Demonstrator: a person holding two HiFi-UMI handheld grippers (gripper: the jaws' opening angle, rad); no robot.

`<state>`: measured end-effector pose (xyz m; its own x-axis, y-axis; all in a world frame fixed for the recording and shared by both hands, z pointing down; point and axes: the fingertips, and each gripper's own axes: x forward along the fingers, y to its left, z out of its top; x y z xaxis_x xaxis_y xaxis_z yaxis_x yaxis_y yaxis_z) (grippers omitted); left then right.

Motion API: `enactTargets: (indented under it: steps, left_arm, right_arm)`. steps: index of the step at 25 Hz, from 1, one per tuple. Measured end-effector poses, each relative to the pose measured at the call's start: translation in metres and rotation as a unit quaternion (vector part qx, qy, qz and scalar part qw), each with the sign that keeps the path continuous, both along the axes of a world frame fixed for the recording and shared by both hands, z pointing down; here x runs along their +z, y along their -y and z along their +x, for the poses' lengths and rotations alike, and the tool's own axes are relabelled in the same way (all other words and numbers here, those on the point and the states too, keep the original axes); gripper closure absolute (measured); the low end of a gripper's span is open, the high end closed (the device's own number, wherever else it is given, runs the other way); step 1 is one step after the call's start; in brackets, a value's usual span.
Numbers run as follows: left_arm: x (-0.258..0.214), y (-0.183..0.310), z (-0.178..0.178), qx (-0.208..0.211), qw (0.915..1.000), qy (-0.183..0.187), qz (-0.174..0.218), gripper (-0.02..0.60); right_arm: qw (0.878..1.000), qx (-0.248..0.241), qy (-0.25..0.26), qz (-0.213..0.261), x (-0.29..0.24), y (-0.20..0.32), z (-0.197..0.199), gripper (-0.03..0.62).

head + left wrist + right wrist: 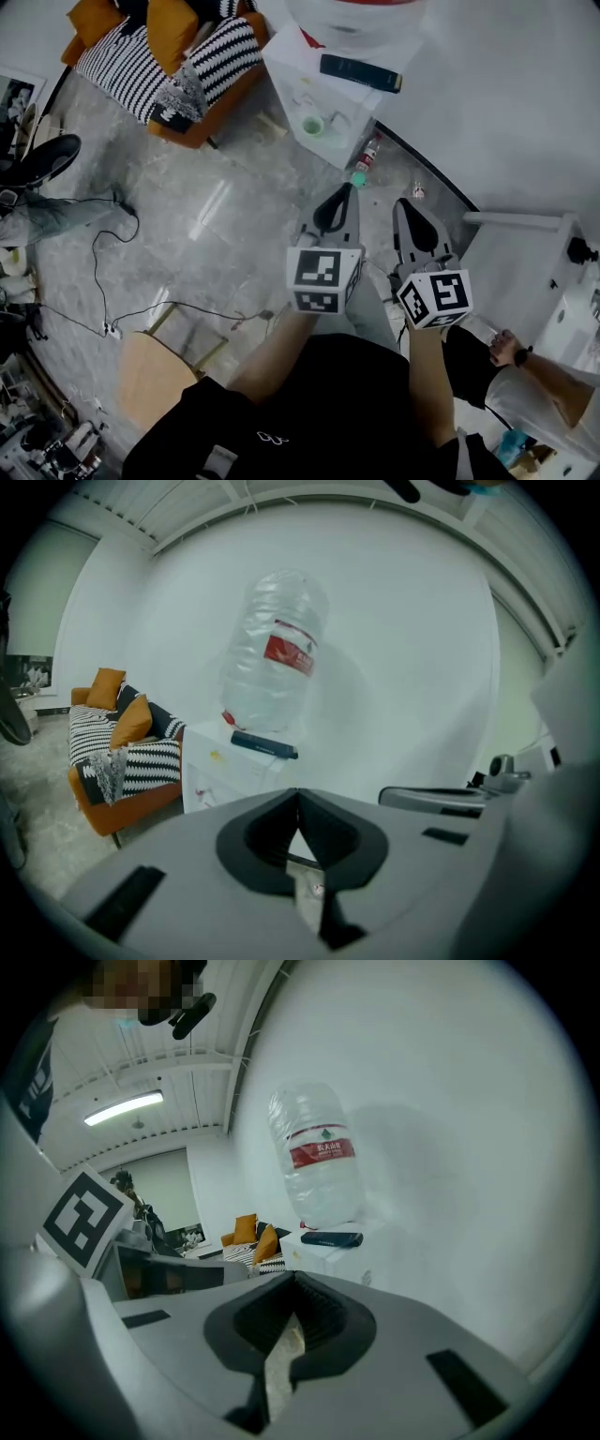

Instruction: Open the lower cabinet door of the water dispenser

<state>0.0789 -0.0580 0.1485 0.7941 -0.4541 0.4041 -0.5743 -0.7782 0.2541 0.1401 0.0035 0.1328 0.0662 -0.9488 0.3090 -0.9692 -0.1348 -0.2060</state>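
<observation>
Head view: left claw [344, 191] beside right claw [404, 203]

The left gripper [298, 799] fills the lower part of the view, its grey body wide across the bottom. Its dark fingers [330, 834] meet at the tips with nothing between them. Beyond them stands the white water dispenser [217, 771], its lower part hidden behind the gripper. A clear bottle [272, 653] with a red label sits upside down on top, tilted in this view, and a dark flat object [264, 745] lies beside its neck. To the left is an orange sofa [127, 794] with a black-and-white striped cover and orange cushions [131, 721], against a white wall [403, 649]
</observation>
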Motion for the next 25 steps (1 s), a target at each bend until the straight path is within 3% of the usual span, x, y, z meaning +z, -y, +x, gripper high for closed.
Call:
enactTargets:
  steps: [12,18,25]
  left_arm:
    - [0.112,0.008,0.018,0.002,0.9977,0.053,-0.041,0.571]
    - [0.181,0.023,0.025,-0.005,0.9963,0.068,-0.052,0.571]
    - [0.249,0.035,0.029,-0.016,0.9948,0.078,-0.063,0.571]
  right_arm:
    - [0.998,-0.007,0.046,-0.043,0.109,0.024,0.02,0.583]
    - [0.996,0.023,0.069,-0.058,0.192,0.031,0.05,0.583]
    - [0.994,0.01,0.078,-0.075,0.262,0.047,0.05,0.583]
